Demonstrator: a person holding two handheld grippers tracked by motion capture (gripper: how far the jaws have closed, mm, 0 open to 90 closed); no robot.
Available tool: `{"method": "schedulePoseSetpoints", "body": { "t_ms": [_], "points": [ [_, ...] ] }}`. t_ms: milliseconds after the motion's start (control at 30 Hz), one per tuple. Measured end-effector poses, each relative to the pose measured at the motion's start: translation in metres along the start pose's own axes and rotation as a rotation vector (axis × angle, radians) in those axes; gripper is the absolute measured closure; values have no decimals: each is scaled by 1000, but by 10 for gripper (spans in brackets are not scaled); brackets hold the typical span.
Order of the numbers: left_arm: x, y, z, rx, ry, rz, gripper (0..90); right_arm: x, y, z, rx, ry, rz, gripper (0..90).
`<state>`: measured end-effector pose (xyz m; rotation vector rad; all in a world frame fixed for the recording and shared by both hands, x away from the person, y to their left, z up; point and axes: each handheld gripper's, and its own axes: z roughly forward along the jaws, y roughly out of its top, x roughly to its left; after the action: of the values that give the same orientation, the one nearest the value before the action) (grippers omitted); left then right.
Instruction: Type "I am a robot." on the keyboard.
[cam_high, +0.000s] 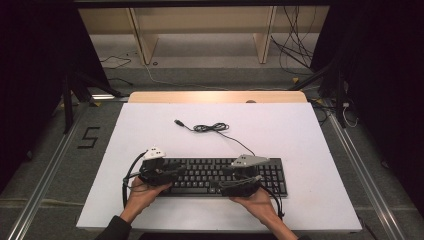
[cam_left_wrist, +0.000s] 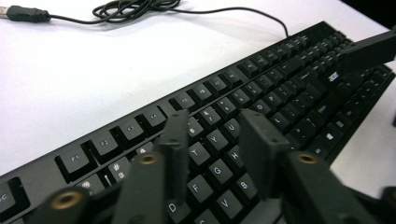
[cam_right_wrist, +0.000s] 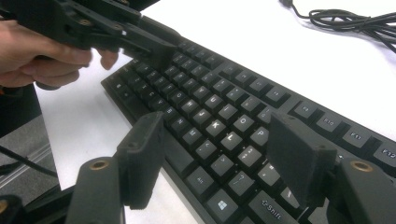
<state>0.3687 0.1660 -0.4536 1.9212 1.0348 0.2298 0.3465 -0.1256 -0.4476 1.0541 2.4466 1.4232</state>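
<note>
A black keyboard (cam_high: 220, 175) lies near the front edge of the white table (cam_high: 300, 135). Its cable (cam_high: 210, 128) coils behind it and ends in a USB plug (cam_high: 178, 122). My left gripper (cam_high: 181, 171) hovers over the keyboard's left half, jaws open above the T, Y, G and H keys (cam_left_wrist: 215, 128). My right gripper (cam_high: 216, 187) hovers over the middle of the keyboard's front, open wide above the letter keys around L (cam_right_wrist: 217, 130). Neither holds anything. The keyboard (cam_left_wrist: 261, 88) also shows one right jaw (cam_left_wrist: 369, 49) far off. The left gripper (cam_right_wrist: 116, 30) and its hand (cam_right_wrist: 37, 56) appear across the keyboard (cam_right_wrist: 205, 88).
Bare white surface (cam_high: 150, 125) lies behind and beside the keyboard. A wooden strip (cam_high: 215, 97) runs along the table's back edge. Behind it are a wooden shelf frame (cam_high: 200, 30) and loose floor cables (cam_high: 295, 45). Metal rails (cam_high: 45, 180) flank the table.
</note>
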Motion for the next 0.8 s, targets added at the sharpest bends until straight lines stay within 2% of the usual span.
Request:
{"method": "schedulePoseSetpoints", "body": {
  "t_ms": [33, 333, 567, 800],
  "points": [
    [0, -1, -4, -8, -13, -4, 558, 0, 0, 0, 0, -2, 2, 377],
    [-3, -8, -17, -48, -15, -7, 367, 0, 1, 2, 5, 5, -2, 376],
    [-5, -15, -27, -80, -26, -12, 312, -1, 1, 3, 6, 8, 7, 388],
    [-4, -21, -36, -105, -23, -24, 300, -1, 1, 6, 18, 12, 6, 430]
  ]
}}
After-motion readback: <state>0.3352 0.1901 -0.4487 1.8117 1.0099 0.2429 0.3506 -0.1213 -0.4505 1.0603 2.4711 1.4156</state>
